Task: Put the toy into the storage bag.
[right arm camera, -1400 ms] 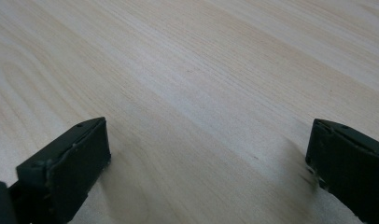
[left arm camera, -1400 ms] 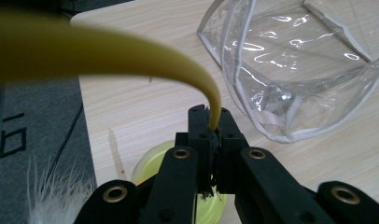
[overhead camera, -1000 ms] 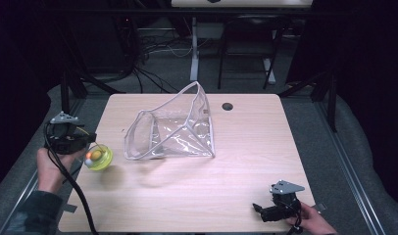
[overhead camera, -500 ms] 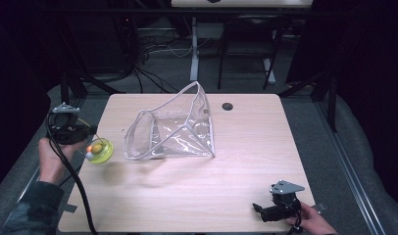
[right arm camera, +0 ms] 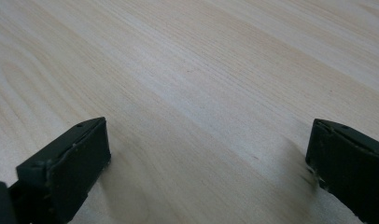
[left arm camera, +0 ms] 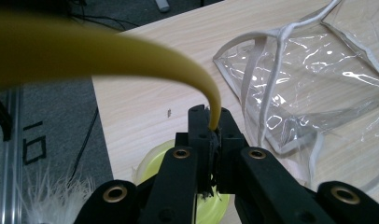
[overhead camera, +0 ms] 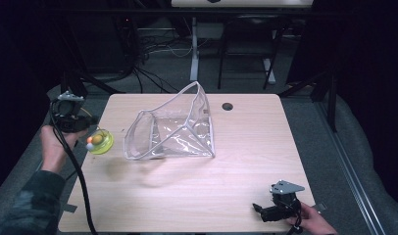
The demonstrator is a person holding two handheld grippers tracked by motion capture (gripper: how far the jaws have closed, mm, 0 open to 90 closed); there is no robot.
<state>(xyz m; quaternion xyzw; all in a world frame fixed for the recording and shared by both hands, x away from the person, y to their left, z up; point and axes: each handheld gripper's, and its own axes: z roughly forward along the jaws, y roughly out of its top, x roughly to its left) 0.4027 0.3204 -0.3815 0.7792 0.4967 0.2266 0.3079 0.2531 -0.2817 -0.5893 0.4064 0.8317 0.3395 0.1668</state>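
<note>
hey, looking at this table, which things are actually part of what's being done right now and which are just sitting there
In use:
- left gripper, shut on the yellow toy's band
- yellow toy, lifted by the table's left edge
- clear plastic bag, open-mouthed, facing the toy

Just there:
- right gripper, open, idle over the table
- dark hole in the tabletop

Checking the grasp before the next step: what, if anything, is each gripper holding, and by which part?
The left gripper pinches the thin rim of a yellow-green plastic toy with white feathers. The right gripper is open, holding nothing.
</note>
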